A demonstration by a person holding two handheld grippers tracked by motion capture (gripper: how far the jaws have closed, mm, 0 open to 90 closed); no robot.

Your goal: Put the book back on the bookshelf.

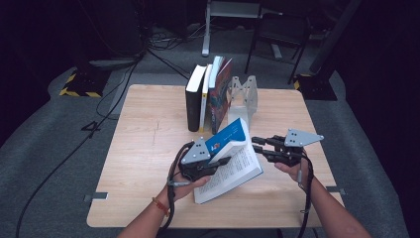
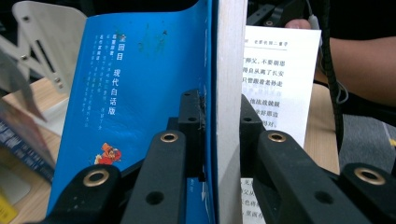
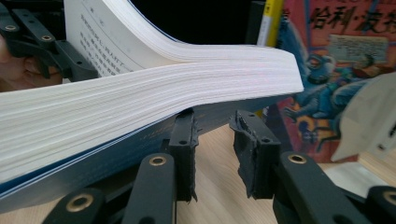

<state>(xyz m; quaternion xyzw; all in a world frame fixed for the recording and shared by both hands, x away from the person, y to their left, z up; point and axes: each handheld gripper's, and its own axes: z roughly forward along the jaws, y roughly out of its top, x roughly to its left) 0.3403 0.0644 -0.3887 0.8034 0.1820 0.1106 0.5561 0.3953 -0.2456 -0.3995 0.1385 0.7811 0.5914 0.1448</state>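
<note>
Left gripper [image 2: 217, 140] is clamping the open blue-covered paperback book [image 1: 229, 158]
Right gripper [image 3: 212, 154] is sitting unclenched under its page block; wooden table [image 1: 143, 148] below

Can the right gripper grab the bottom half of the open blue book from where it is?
Probably yes. The right gripper is open right under the book's lower page block, nothing between. The left gripper is clamped on the raised half, steadying it.

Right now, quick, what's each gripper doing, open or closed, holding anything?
Left gripper: shut on the raised half of the open blue-covered paperback book.
Right gripper: open, under the book's lower half, gripping nothing.
</note>
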